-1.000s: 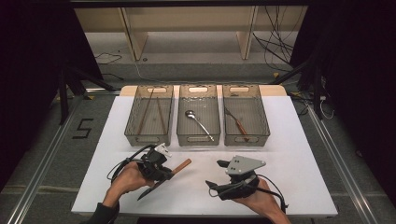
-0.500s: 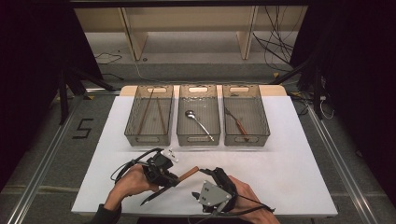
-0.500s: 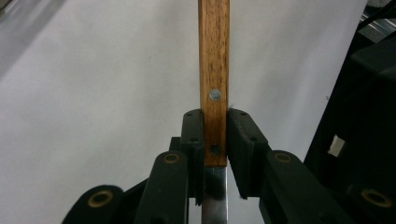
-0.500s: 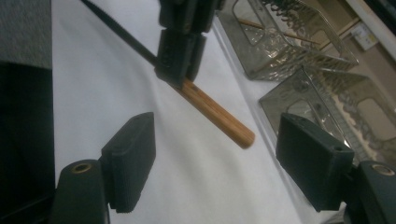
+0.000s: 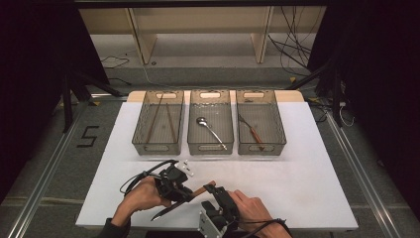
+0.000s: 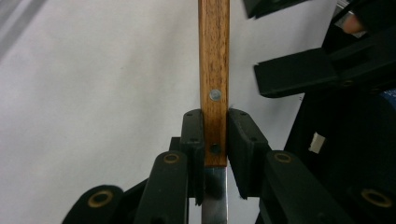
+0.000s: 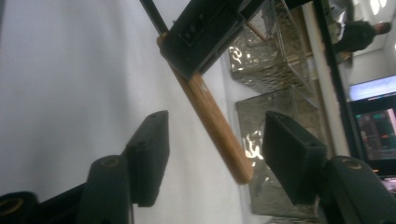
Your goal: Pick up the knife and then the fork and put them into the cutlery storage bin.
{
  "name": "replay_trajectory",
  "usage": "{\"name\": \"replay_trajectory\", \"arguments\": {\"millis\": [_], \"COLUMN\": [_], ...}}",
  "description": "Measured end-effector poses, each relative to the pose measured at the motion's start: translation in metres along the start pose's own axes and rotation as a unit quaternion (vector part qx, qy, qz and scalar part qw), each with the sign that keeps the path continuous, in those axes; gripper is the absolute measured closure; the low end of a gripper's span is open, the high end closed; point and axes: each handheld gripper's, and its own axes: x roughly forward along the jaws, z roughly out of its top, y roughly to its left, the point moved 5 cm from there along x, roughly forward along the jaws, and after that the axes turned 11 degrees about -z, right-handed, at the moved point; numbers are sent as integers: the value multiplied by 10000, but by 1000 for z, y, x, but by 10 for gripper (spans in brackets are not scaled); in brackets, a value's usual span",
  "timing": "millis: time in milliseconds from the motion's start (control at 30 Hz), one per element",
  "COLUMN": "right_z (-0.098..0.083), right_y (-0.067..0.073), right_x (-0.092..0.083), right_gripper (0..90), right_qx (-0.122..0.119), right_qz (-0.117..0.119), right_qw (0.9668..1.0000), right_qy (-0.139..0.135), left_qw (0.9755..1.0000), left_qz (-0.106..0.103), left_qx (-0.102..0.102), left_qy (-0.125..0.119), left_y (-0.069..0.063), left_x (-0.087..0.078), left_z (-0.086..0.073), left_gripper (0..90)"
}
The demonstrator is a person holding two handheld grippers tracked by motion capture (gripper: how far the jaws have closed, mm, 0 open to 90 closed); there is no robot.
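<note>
Swinging in from the right, my right gripper (image 5: 214, 191) is now closing its still-apart jaws around the wooden handle of the knife (image 6: 214, 84), which my left gripper (image 5: 184, 192) is clamping low over the bench (image 5: 307, 168), readying a handover.

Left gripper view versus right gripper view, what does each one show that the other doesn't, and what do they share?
Left gripper view: the left gripper has its jaws shut on the knife handle just above the steel blade, with a rivet showing on the wood.

Right gripper view: the right gripper has its jaws open, one each side of the handle's free end without touching it, and have just been closing. Two clear bins stand behind.

Both: the wooden handle, the white table, and the other gripper.
</note>
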Motion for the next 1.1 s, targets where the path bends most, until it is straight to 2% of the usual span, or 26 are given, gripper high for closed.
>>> {"name": "replay_trajectory", "arguments": {"millis": [67,433,533,867,1100], "right_z": [1,3,3,3,2], "right_y": [2,9,11,15,20], "right_x": [1,6,6,6,7], "right_gripper": [455,593,626,730,792], "right_qx": [-127,-747,-833,-1183,-1507], "right_qz": [-89,-205,-229,-366,-397], "right_qw": [9999,9969,9962,9922,9875], "right_qy": [-14,-97,-118,-152,-218], "left_qw": [10000,9997,9997,9995,9993], "left_qz": [-44,-192,-222,-278,-363], "left_qx": [17,116,98,96,-1], "left_qy": [-5,36,19,103,92], "left_y": [-2,-10,-12,-13,-12], "left_x": [0,1,2,4,3], "left_z": [1,3,4,4,3], "left_gripper": [763,763,763,763,762]}}
